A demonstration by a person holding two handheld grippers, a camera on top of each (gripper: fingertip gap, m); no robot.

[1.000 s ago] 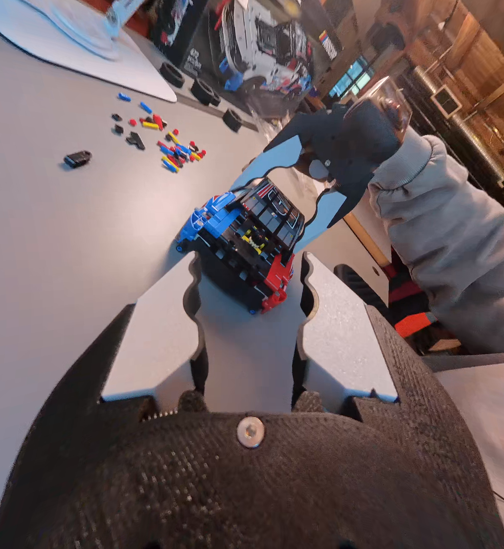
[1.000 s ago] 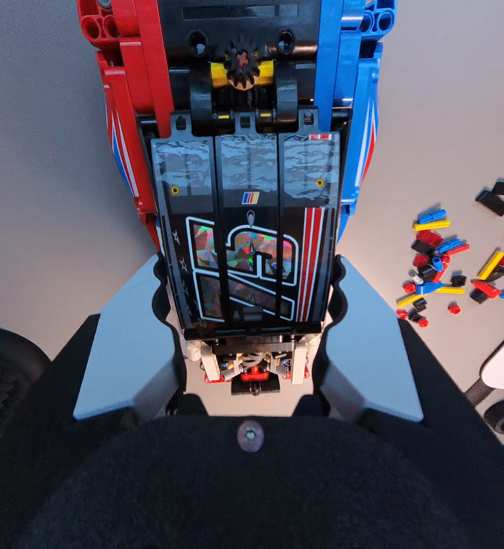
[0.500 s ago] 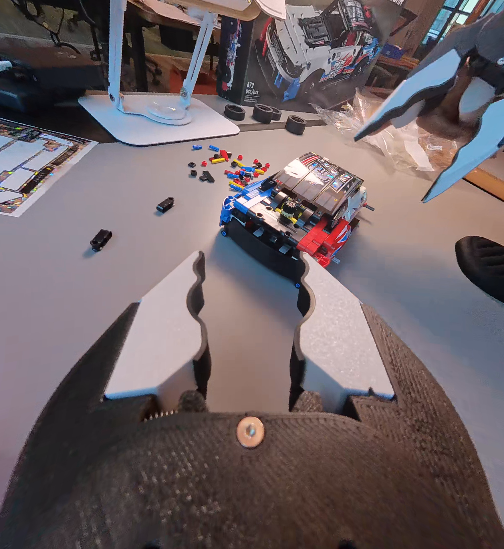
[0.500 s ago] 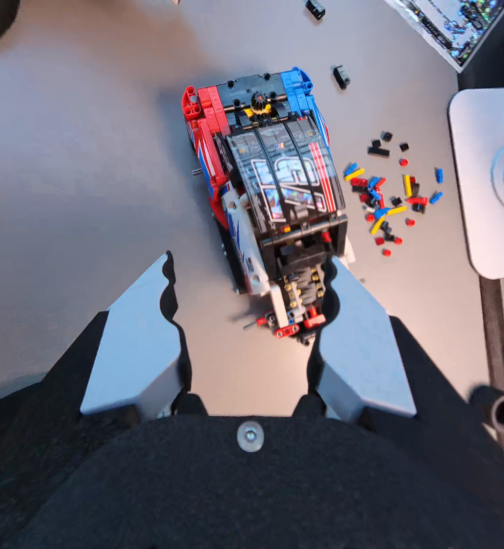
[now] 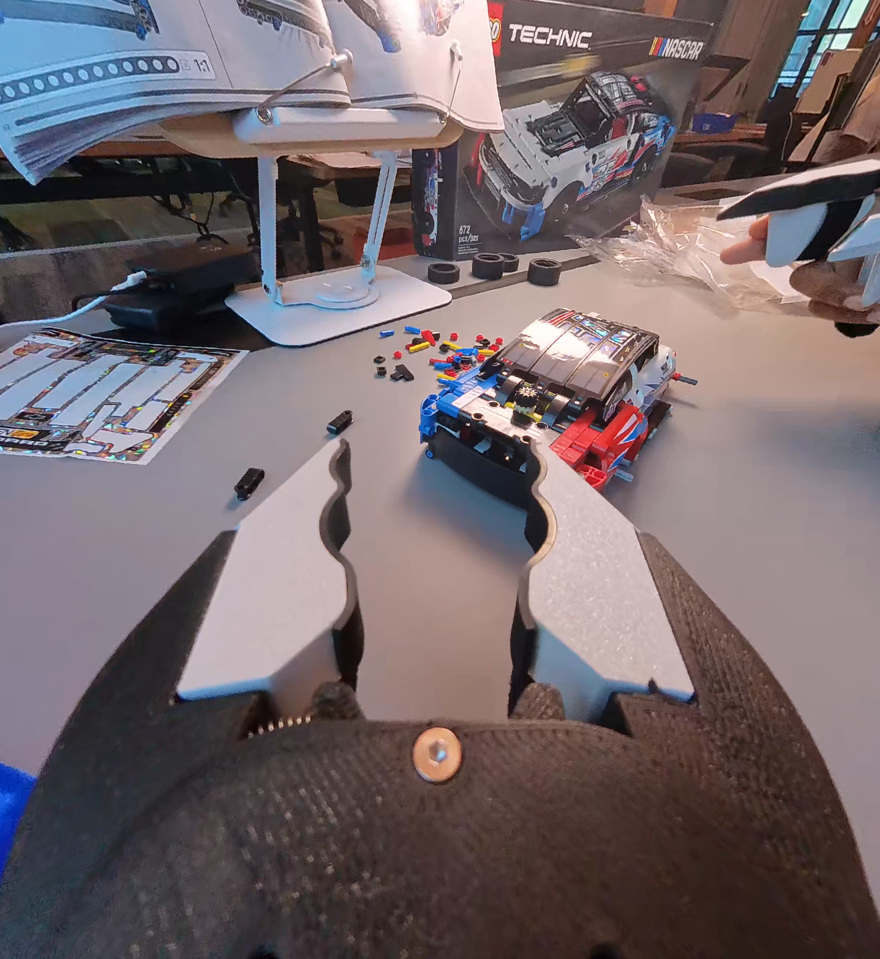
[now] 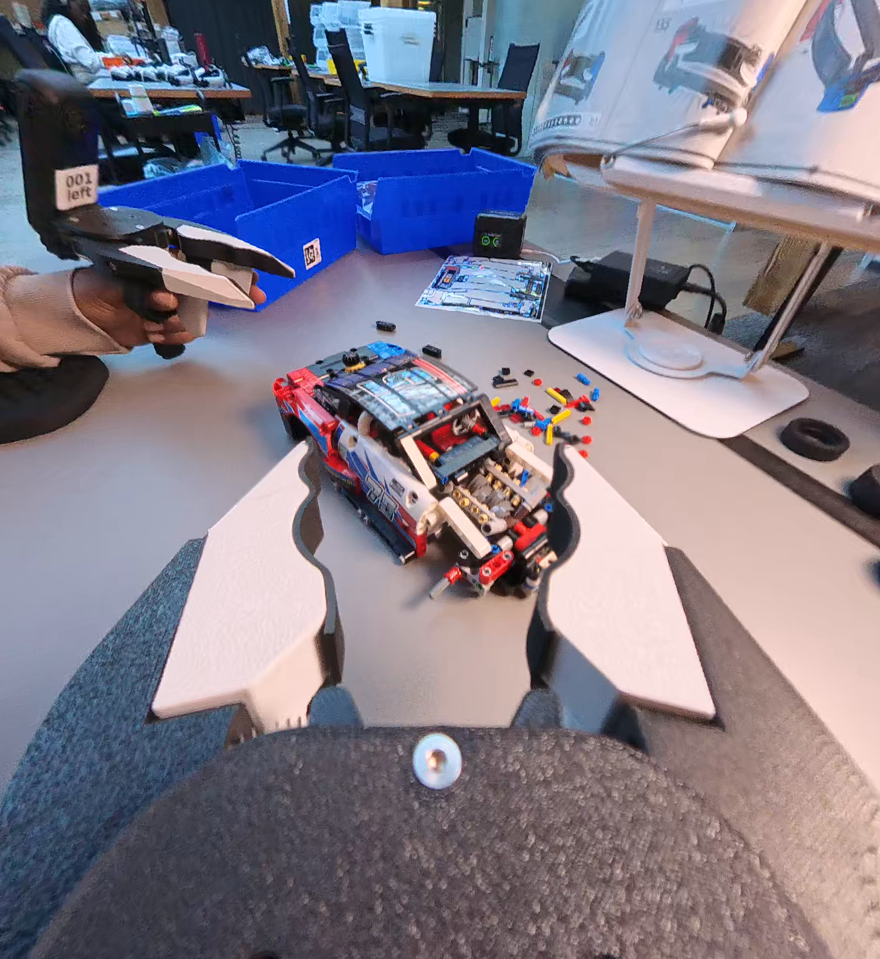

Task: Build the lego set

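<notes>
The part-built lego car, red, blue, white with a black roof, rests on the grey table; it also shows in the right wrist view. My left gripper is open and empty, just short of the car's blue and black end. My right gripper is open and empty at the car's open engine end, with its fingertips on either side and apart from it. Each gripper also shows held above the table in the other's view: the right one and the left one.
A pile of small loose pieces lies beside the car. Two black pieces lie apart. A sticker sheet, a booklet stand's base, tyres, the set's box, a plastic bag and blue bins ring the table.
My right gripper flanked the car's roof from above, then drew back and came down low. My left gripper pulled back too. The car stays on the table.
</notes>
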